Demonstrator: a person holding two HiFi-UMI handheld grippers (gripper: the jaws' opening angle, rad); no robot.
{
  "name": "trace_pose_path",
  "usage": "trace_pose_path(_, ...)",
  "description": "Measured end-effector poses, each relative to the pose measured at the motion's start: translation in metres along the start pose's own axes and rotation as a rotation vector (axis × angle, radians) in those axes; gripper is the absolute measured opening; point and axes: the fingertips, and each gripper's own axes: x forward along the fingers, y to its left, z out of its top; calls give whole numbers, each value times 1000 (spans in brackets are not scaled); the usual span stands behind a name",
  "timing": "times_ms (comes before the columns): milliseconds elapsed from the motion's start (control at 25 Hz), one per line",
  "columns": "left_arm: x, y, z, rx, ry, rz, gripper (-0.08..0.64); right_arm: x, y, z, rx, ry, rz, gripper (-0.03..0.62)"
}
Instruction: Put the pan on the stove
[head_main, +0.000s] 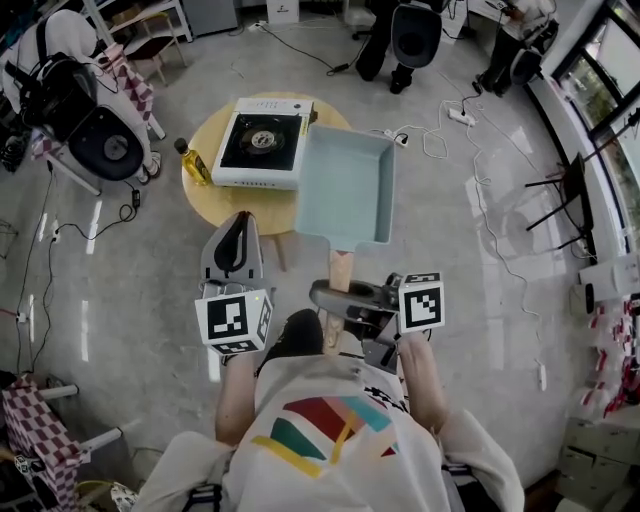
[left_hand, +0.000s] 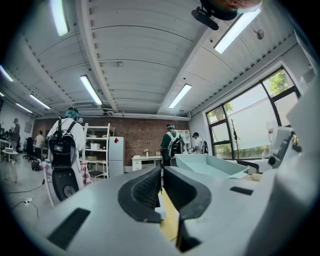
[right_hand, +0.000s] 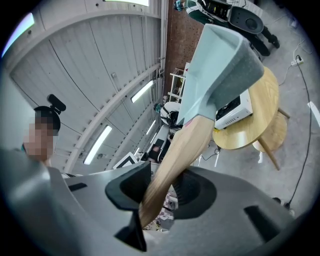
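Observation:
A light blue rectangular pan (head_main: 345, 185) with a wooden handle (head_main: 340, 275) hangs in the air, its far end over the right edge of the round wooden table (head_main: 215, 200). My right gripper (head_main: 335, 297) is shut on the handle, which runs between the pads in the right gripper view, handle (right_hand: 175, 160). The white portable stove (head_main: 262, 142), with its black burner top, sits on the table just left of the pan. My left gripper (head_main: 235, 228) is shut and empty, held near the table's front edge. In the left gripper view the pan (left_hand: 207, 164) shows to the right.
A yellow oil bottle (head_main: 193, 160) stands on the table left of the stove. Cables and a power strip (head_main: 462, 117) lie on the floor behind. People with backpacks, chairs and a checked cloth (head_main: 35, 425) surround the area.

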Motion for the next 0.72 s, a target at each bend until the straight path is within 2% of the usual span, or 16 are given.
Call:
trace_pose_path(240,9,-2,-1,-5,9,-15,12,-8,-1,4,43,-49,8,118)
trace_pose_path(400,12,1,3,5,-22,-38,12,-8,-4,2,12,-72,-23,118)
trace_pose_path(720,40,-4,3,1,-56,-83,12,-17,-7,15,-43,-138,-26,118)
